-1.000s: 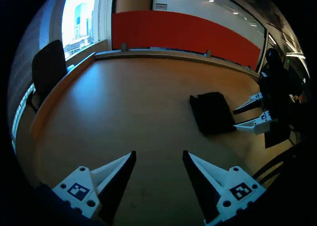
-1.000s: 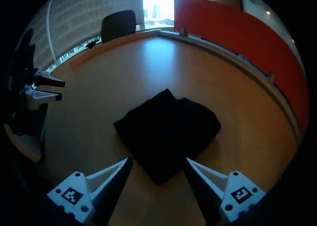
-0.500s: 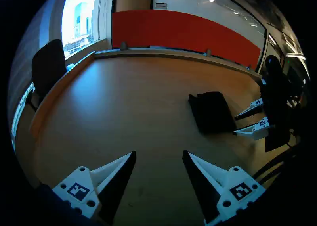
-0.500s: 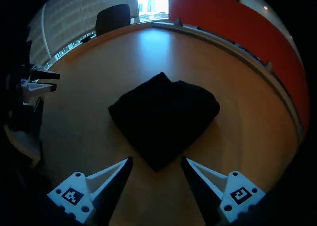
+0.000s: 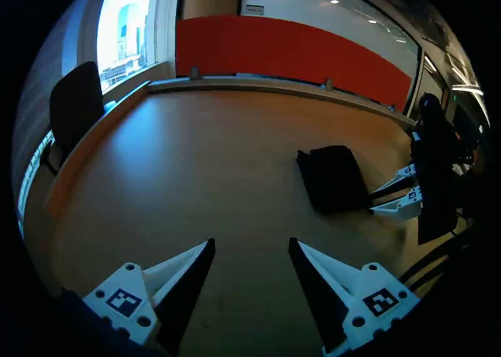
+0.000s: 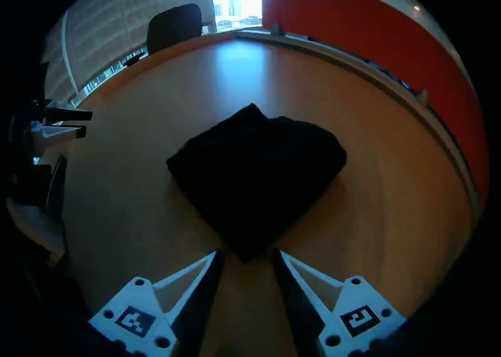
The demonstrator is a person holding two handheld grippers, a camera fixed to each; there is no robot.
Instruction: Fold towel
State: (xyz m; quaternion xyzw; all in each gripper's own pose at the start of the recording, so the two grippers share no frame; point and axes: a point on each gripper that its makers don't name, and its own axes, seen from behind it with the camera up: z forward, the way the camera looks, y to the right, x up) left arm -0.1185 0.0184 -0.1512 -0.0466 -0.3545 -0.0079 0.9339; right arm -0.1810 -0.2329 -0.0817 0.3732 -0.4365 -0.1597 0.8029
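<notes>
Folded dark towel (image 6: 257, 169) lies on wooden table (image 6: 388, 194), its near corner right at the tips of the R gripper (image 6: 245, 255), fingers narrowly apart. L gripper (image 5: 250, 243), fingers spread wide, hangs over bare tabletop, well apart from towel.

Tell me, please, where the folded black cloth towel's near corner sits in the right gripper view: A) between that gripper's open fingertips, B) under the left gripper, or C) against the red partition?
A: the black towel pokes a corner into the gap of the open right gripper.
</notes>
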